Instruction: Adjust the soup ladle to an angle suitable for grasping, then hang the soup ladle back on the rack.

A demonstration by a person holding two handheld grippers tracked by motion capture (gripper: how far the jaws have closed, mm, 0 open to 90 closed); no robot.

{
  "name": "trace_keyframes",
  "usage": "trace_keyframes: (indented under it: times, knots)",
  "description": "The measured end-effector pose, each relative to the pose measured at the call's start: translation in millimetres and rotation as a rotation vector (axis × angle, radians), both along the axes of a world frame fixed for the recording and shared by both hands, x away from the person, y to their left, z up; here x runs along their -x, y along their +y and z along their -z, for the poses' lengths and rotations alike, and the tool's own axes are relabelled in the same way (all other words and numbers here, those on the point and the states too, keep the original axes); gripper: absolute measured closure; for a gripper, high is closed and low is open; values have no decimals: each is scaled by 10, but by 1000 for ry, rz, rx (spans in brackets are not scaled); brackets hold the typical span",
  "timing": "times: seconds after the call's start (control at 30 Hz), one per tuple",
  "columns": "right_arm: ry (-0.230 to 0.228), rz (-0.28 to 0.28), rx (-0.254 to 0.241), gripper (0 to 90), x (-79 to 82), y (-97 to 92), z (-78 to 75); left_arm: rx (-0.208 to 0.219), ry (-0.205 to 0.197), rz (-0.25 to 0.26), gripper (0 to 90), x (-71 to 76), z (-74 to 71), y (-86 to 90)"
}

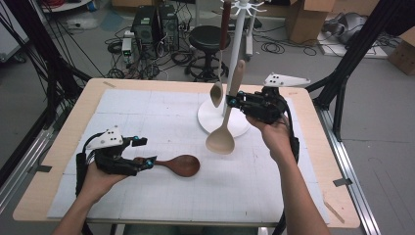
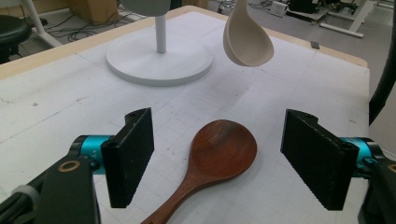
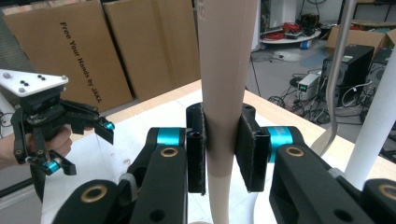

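A dark brown wooden spoon (image 1: 182, 165) lies flat on the white mat (image 1: 147, 112), bowl to the right. My left gripper (image 1: 146, 152) is open around its handle end; in the left gripper view the black pads (image 2: 130, 154) stand well apart on either side of the spoon (image 2: 222, 149) without touching it. My right gripper (image 1: 232, 102) is shut on the handle of a pale wooden spoon (image 1: 221, 139), which hangs bowl down above the mat. In the right gripper view both pads (image 3: 196, 149) press on that handle (image 3: 224, 70).
A white hanging stand (image 1: 236, 44) rises from a round base (image 1: 210, 125) just behind the pale spoon. A metal spoon (image 1: 217, 93) with a dark handle hangs from it. Computers, a stool, cables and cardboard boxes sit on the floor beyond the table.
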State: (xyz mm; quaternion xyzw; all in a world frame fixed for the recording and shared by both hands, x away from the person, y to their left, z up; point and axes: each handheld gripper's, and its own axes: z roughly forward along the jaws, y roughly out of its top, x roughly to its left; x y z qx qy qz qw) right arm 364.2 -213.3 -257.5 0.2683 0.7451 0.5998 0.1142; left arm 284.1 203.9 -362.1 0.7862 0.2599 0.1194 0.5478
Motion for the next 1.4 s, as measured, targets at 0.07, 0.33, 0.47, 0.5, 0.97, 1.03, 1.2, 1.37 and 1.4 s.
trace_keyframes:
  times: [0.07, 0.33, 0.47, 0.5, 0.97, 1.03, 1.2, 1.37, 1.4]
  knots:
    - [-2, -2, -3, 758, -30, 2, -14, 2, 0, 0, 258, -1, 1, 2]
    - [-17, -7, 20, 757, -159, 36, -206, 1, 0, 1, 256, -2, 1, 2]
    - [-22, -5, 21, 757, -212, 43, -312, -1, -3, 4, 255, -1, 2, -5]
    - [-23, -4, 20, 757, -224, 47, -334, 0, -2, 4, 255, -2, 2, -5]
    - [-20, 15, 25, 757, -473, 125, -577, 0, 4, 1, 250, 0, 6, -14]
    - [-27, 17, 30, 757, -511, 135, -609, -2, 2, -1, 243, -1, 5, -12]
    - [-16, 30, 27, 757, -584, 168, -658, -2, 1, -3, 240, -2, 2, -2]
    - [-9, 43, 41, 757, -651, 192, -681, 2, -1, -5, 240, -2, -4, 10]
    - [-8, 43, 45, 757, -665, 197, -684, 3, -1, -6, 240, -2, -4, 11]
